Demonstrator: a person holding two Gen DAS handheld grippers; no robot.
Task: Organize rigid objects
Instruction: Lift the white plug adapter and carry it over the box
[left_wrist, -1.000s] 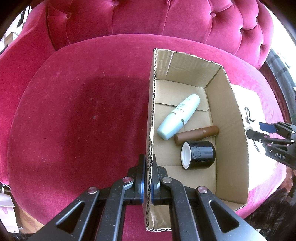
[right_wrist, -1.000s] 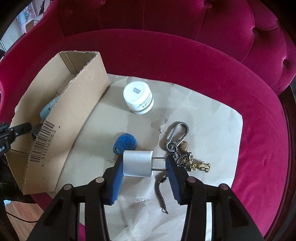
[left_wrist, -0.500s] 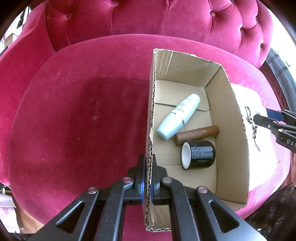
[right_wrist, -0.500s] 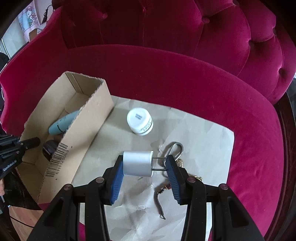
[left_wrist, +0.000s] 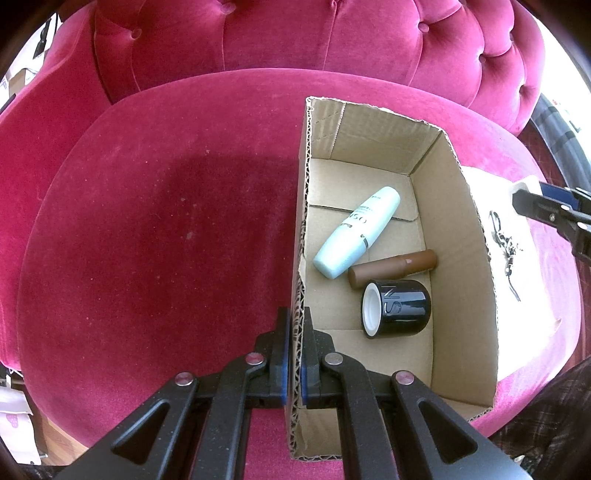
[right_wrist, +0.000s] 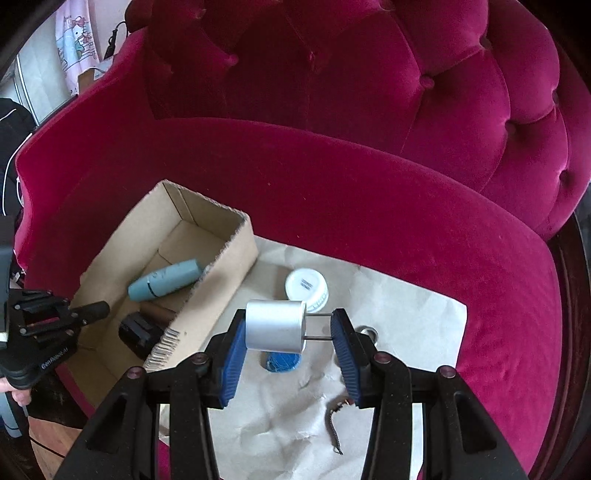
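My left gripper (left_wrist: 293, 343) is shut on the left wall of an open cardboard box (left_wrist: 301, 206) on a red velvet sofa. Inside lie a pale blue bottle (left_wrist: 356, 230), a brown tube (left_wrist: 393, 267) and a black jar (left_wrist: 397, 308). My right gripper (right_wrist: 290, 345) is shut on a white plug adapter (right_wrist: 275, 325), its prongs against the right pad, held in the air above brown paper (right_wrist: 402, 321) beside the box (right_wrist: 218, 280). A white jar (right_wrist: 306, 288), a blue key fob (right_wrist: 282, 363) and a keychain (right_wrist: 334, 428) lie on the paper.
The sofa's tufted backrest (right_wrist: 369, 74) rises behind the seat. The seat left of the box (left_wrist: 159, 236) is bare velvet. The sofa's front edge drops to a wooden floor (right_wrist: 48, 446). The left gripper shows at the left of the right wrist view (right_wrist: 55, 317).
My right gripper has lifted the plug adapter off the paper and moved up and left toward the box. The left gripper holds the box wall unmoved.
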